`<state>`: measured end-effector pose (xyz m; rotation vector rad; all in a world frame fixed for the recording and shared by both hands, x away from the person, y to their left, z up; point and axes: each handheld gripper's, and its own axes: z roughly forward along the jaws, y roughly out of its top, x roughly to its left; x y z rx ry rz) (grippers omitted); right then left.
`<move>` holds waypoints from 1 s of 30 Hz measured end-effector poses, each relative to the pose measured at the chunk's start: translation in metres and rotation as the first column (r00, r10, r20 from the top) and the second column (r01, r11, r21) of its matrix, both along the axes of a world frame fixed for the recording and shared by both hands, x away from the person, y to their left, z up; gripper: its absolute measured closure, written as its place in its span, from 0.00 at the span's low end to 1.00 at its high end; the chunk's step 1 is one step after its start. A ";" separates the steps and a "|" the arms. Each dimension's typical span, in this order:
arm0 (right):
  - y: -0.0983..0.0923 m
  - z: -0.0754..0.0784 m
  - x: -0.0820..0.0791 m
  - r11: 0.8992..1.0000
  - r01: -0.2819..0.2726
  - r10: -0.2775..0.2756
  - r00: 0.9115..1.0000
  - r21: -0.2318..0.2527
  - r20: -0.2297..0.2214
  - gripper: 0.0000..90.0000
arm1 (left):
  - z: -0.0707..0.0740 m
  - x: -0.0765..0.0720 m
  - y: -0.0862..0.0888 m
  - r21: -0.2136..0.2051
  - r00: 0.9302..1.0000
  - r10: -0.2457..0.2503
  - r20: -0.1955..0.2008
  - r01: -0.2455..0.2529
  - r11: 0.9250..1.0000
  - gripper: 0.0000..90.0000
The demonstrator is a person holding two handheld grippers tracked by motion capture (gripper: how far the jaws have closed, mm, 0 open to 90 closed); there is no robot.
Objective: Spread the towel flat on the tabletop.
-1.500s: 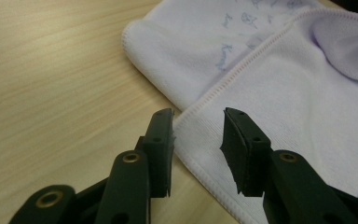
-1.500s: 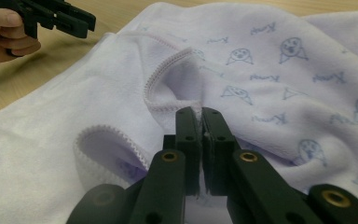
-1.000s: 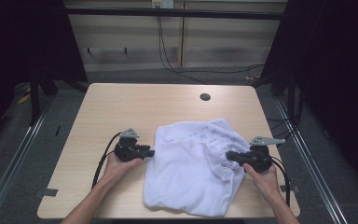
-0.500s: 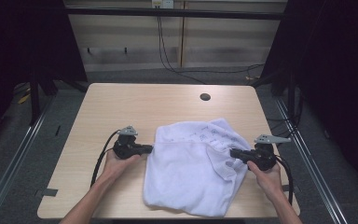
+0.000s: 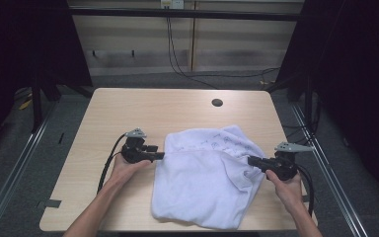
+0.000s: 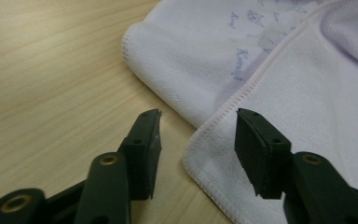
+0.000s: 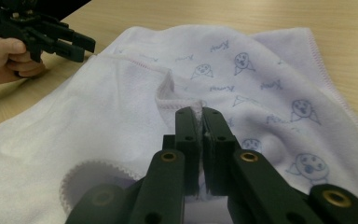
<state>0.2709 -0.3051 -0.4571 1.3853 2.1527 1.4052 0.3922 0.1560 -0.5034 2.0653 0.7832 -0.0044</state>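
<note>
The right gripper (image 7: 200, 114) pinches a fold of the white printed terry towel (image 5: 205, 182). The left gripper's (image 6: 198, 130) jaws have just been opening, the hem corner lying loose between them; close squarely on that hem.

A towel (image 5: 207, 182) lies on the table (image 5: 128, 113), toward its near right part.

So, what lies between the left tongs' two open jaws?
In the left gripper view, bare table and a hemmed corner of the white towel lie between the left tongs.
</note>
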 end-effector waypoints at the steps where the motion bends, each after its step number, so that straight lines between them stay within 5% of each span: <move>1: -0.002 0.001 -0.001 1.000 0.008 -0.008 1.000 0.001 -0.002 0.95 | 0.000 0.000 -0.003 0.012 1.000 -0.011 -0.004 0.011 1.000 0.53; 5: -0.008 0.000 -0.003 1.000 0.023 -0.023 1.000 0.005 -0.003 0.95 | -0.002 -0.005 -0.013 0.047 0.997 -0.070 -0.024 0.071 0.996 0.55; 8: -0.010 0.000 -0.004 1.000 0.027 -0.027 1.000 0.003 -0.005 0.95 | -0.003 -0.008 -0.016 0.053 0.994 -0.105 -0.028 0.106 0.993 0.82; 10: -0.011 0.000 -0.004 0.999 0.033 -0.033 0.999 0.005 -0.007 0.95 | -0.001 -0.010 -0.016 0.058 0.994 -0.105 -0.024 0.106 0.993 0.90; 16: -0.016 0.005 -0.005 0.999 0.045 -0.045 0.999 0.018 0.014 0.95 | 0.015 -0.016 0.004 -0.019 0.998 -0.070 -0.007 0.069 0.997 0.93; 24: -0.017 0.028 0.009 0.998 0.064 -0.066 0.996 0.028 0.067 0.96 | 0.062 -0.015 0.021 -0.126 0.994 -0.012 0.104 0.025 0.992 0.94; 30: -0.016 0.081 0.037 0.996 0.081 -0.088 0.983 0.049 0.164 0.96 | 0.125 -0.001 0.027 -0.208 0.974 0.048 0.222 -0.001 0.978 0.94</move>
